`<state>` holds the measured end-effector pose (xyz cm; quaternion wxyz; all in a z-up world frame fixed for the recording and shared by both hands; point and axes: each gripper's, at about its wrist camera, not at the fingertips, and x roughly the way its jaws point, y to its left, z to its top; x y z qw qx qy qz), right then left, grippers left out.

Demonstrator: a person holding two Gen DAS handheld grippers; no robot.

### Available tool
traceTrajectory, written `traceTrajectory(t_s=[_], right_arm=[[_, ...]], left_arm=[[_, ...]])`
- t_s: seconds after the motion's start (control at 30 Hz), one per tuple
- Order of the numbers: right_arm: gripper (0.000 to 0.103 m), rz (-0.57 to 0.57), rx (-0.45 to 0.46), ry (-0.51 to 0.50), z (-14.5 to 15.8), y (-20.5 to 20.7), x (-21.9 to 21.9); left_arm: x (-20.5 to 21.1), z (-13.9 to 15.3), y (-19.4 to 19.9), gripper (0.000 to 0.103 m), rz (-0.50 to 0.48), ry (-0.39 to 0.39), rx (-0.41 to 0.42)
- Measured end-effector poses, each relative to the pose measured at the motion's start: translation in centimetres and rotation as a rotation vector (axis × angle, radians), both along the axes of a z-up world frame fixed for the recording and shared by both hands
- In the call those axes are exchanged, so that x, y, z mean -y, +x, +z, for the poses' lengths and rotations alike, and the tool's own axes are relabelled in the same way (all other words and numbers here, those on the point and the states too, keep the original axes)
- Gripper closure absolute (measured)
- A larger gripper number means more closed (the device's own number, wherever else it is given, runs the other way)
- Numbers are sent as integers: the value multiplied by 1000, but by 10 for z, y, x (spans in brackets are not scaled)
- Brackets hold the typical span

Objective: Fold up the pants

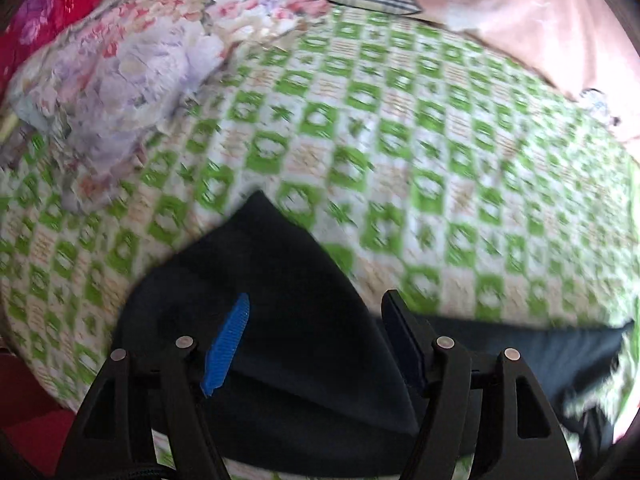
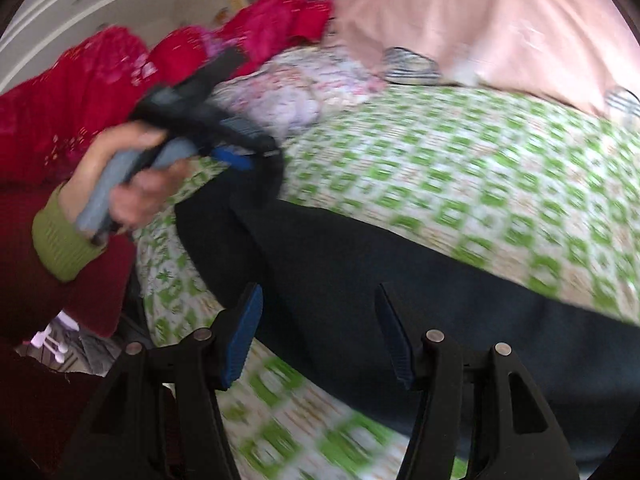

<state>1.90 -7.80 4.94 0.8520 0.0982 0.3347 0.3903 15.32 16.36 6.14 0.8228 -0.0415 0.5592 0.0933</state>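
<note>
Green-checked bedspread (image 1: 400, 140) under dark pants (image 1: 288, 300) (pink bedding (image 1: 520, 20) beyond)

Both pictures are bright with soft daylight, smeared by motion blur, and bent round at the edges.

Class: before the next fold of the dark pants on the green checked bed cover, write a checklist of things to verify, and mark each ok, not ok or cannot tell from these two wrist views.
1. Left gripper has cloth between its fingers: ok; the pants drape between the pads, but the jaws stand wide.
2. Left gripper clamped on the pants: not ok.
3. Right gripper open over the pants: ok.
4. Right gripper touching the cloth: cannot tell.
5. Pants lying flat: not ok; one corner peaks up at the left gripper.
6. Bare bed cover beyond the pants for folding: ok.
</note>
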Motion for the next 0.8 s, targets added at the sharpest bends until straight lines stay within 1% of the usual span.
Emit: traceTrajectory(t_s=[0.07,0.13,0.23,0.3,0.33,0.37,0.4,0.43,0.47,0.5,0.57,0.67,0.7,0.73,0.77,0.8], right_arm=[[43,52,19,7,5,3,-24],[43,95,31,-2,7,5,-44],[43,144,23,-26,4,13,-70],[44,159,-5,-41,-2,23,-84],[44,162,-19,-49,-6,28,-88],[44,159,-31,-60,-11,33,-92],[44,154,-39,-66,-13,36,-93],[45,145,-45,-70,-16,39,-93],[45,139,-54,-68,-18,43,-92],[48,138,-66,-61,-20,46,-91],[51,141,-71,-64,-23,50,-90],[58,165,-61,-102,-26,49,-99],[66,168,-48,-125,-26,49,-104],[77,168,-35,-145,-26,49,-107],[84,170,-27,-157,-25,49,-110],[96,179,-24,-151,-22,47,-111]], left_arm=[[1,-6,10,33,0,61,-25],[3,-14,16,33,-9,105,-55],[7,-24,17,34,-26,135,-76],[6,-28,18,38,-33,144,-73],[6,-29,16,46,-39,140,-68],[6,-30,13,58,-46,138,-63],[5,-31,9,66,-54,134,-59],[3,-32,5,84,-64,118,-54],[1,-33,-1,91,-74,86,-46],[-1,-33,-6,92,-79,63,-32],[-5,-30,-19,96,-77,41,9],[-12,-25,-35,97,-66,-18,52],[-15,-23,-41,97,-62,-43,67],[-18,-20,-46,98,-58,-67,82],[-20,-18,-52,98,-55,-82,96],[-21,-15,-57,98,-55,-98,114]])
